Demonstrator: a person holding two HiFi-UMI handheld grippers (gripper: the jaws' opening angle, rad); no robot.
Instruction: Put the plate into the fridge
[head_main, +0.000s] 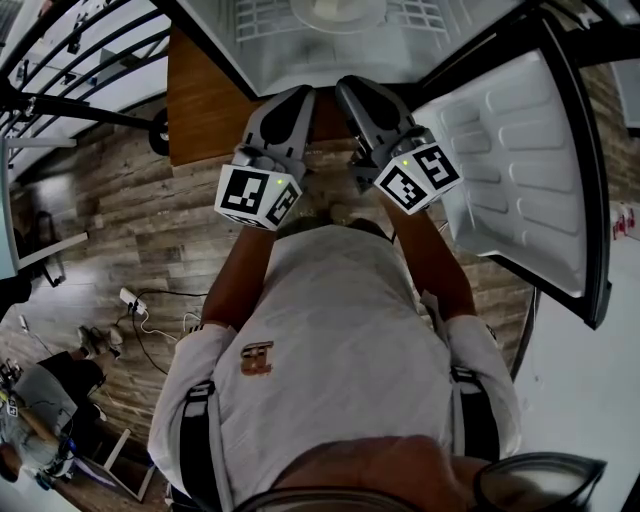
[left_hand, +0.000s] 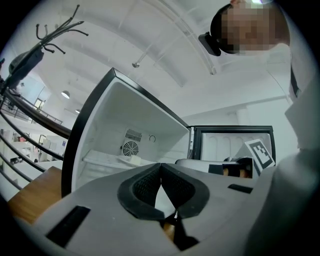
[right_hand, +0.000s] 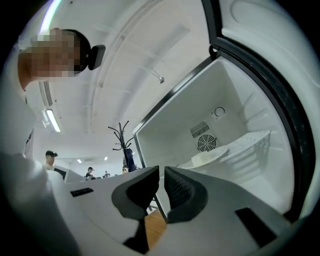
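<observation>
A white plate (head_main: 338, 12) rests on the wire shelf (head_main: 425, 14) inside the open fridge, at the head view's top edge. The same plate (left_hand: 131, 161) shows below the fan grille in the left gripper view, with a pale block on it, and the plate (right_hand: 210, 157) also appears in the right gripper view. Both grippers are held close to the person's chest, well short of the fridge. My left gripper (head_main: 298, 93) (left_hand: 160, 166) is shut with nothing in it. My right gripper (head_main: 350, 84) (right_hand: 161, 171) is shut and empty too, its pads almost touching.
The fridge door (head_main: 520, 170) stands swung open at the right. A wooden cabinet top (head_main: 200, 100) lies left of the fridge. Cables (head_main: 140, 312) trail on the plank floor, and a person (head_main: 40, 400) is at the lower left. A coat rack (right_hand: 121, 136) stands behind.
</observation>
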